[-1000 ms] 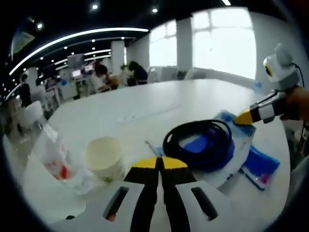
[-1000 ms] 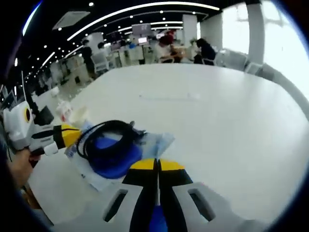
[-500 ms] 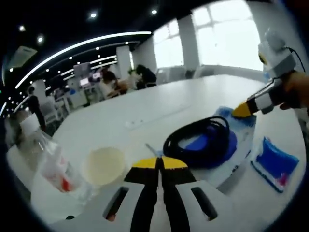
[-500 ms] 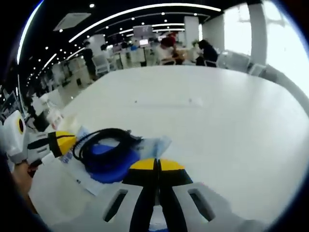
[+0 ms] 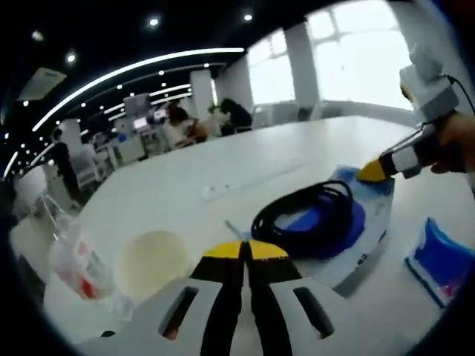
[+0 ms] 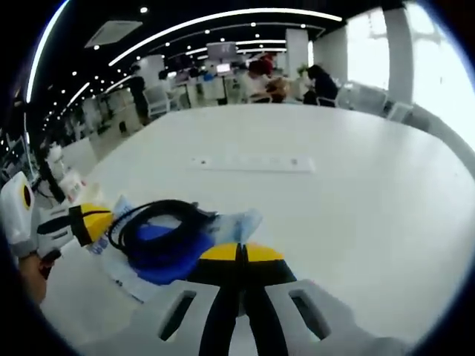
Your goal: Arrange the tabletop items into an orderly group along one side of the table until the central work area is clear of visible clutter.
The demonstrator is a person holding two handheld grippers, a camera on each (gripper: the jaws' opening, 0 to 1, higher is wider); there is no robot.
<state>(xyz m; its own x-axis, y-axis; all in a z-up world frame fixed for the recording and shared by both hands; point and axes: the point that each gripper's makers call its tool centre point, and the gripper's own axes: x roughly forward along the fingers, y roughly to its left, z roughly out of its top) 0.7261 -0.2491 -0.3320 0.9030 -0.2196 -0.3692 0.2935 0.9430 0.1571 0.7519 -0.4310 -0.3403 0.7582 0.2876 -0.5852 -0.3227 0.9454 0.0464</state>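
In the left gripper view, the plastic bottle (image 5: 74, 263) with the red label lies far to the left of the left gripper (image 5: 246, 251), nearer the frame edge than a second ago, and the paper cup (image 5: 152, 261) sits just left of the jaws — a shift of the whole picture, so the camera has swung rather than the things. The left gripper's yellow-tipped jaws are pressed together with nothing between them. Straight ahead of them the black cable coil (image 5: 308, 215) rests on a blue disc on the clear packet (image 5: 367, 233), unmoved on the white table (image 5: 245, 167). To the right, the right gripper (image 5: 375, 172) hovers at the packet's far corner, and the blue pouch (image 5: 444, 259) has slid further right and lower in frame than before.

In the right gripper view, the left gripper (image 6: 93, 221) comes in at the far left, beside the cable coil (image 6: 159, 226). The right gripper (image 6: 239, 254) has its jaws closed too; a blue thing seen below them a second ago no longer shows — probably set down, though the blur leaves that unsure. The table's middle (image 6: 356, 185) lies to the right, with the items bunched at the near edge, so grouping looks well along.
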